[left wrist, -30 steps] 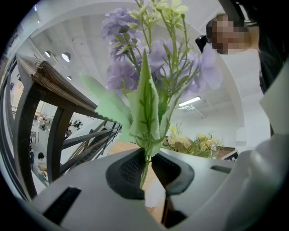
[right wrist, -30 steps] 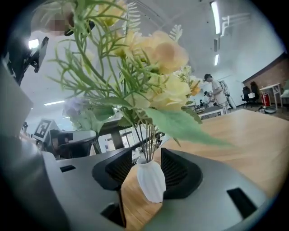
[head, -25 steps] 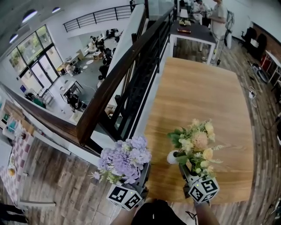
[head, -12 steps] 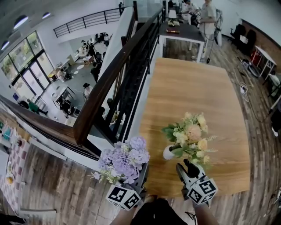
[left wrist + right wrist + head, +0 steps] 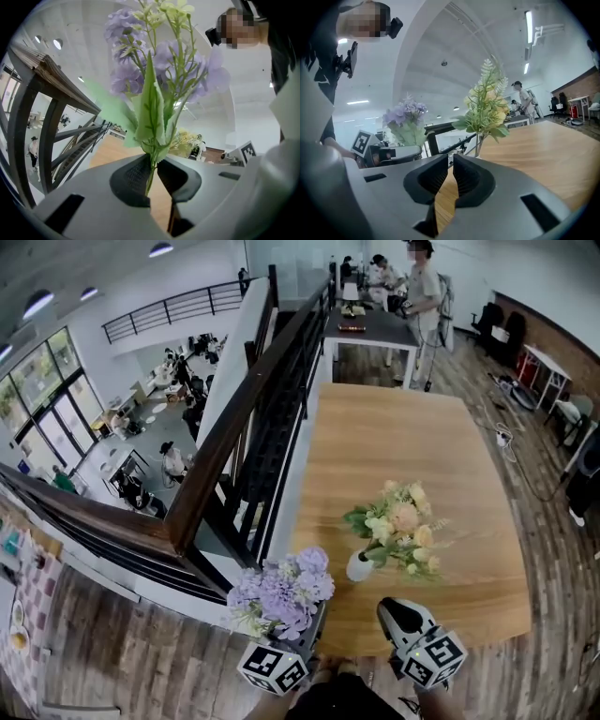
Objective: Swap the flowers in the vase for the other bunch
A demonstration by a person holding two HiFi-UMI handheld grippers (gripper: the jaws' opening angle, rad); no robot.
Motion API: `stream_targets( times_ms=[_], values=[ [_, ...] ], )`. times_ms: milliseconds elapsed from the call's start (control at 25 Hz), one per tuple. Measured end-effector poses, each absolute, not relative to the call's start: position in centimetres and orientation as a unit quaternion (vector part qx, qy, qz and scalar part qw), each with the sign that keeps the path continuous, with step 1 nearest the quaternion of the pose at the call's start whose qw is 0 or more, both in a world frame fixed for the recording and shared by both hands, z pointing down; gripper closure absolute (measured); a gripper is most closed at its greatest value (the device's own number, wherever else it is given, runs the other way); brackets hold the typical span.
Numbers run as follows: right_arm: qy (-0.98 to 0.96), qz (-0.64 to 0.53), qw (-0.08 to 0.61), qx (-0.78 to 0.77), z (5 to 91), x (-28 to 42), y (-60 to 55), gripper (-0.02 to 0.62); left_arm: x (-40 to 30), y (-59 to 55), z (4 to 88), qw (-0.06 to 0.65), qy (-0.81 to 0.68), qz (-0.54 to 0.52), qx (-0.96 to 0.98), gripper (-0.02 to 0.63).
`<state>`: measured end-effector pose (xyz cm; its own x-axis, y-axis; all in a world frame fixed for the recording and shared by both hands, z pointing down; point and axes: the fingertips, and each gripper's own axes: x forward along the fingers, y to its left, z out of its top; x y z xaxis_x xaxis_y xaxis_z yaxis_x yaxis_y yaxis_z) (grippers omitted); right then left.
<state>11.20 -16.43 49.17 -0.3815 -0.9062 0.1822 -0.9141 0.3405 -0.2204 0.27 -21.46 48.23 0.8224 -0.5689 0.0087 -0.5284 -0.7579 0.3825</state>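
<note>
A dark railing (image 5: pixel 234 437) runs along the left of the wooden table (image 5: pixel 403 437). At the table's near left corner, the left gripper (image 5: pixel 152 176) is clamped on the thin green stems of the purple bunch (image 5: pixel 281 594), holding it upright. To the right, a small white vase (image 5: pixel 360 566) stands on the table's near part, with the yellow bunch (image 5: pixel 398 526) in it. Nearer and a little further right, the right gripper (image 5: pixel 451 176) hovers over the table's near edge, apart from the vase. Its jaws have just been closing and now meet on nothing.
</note>
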Motion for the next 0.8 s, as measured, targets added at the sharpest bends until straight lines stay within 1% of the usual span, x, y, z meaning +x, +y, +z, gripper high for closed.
stream_targets(
  times_ms=[400,800],
  values=[
    [-0.821,0.133,0.011,0.555,48.6,9.2,-14.7,0.540,-0.6,-19.5,47.2,0.173,-0.268,-0.059,0.946,0.557],
    [-0.823,0.125,0.022,0.554,48.4,8.9,-13.6,0.540,-1.0,-17.7,47.2,0.179,-0.255,-0.065,0.948,0.557]
  ],
)
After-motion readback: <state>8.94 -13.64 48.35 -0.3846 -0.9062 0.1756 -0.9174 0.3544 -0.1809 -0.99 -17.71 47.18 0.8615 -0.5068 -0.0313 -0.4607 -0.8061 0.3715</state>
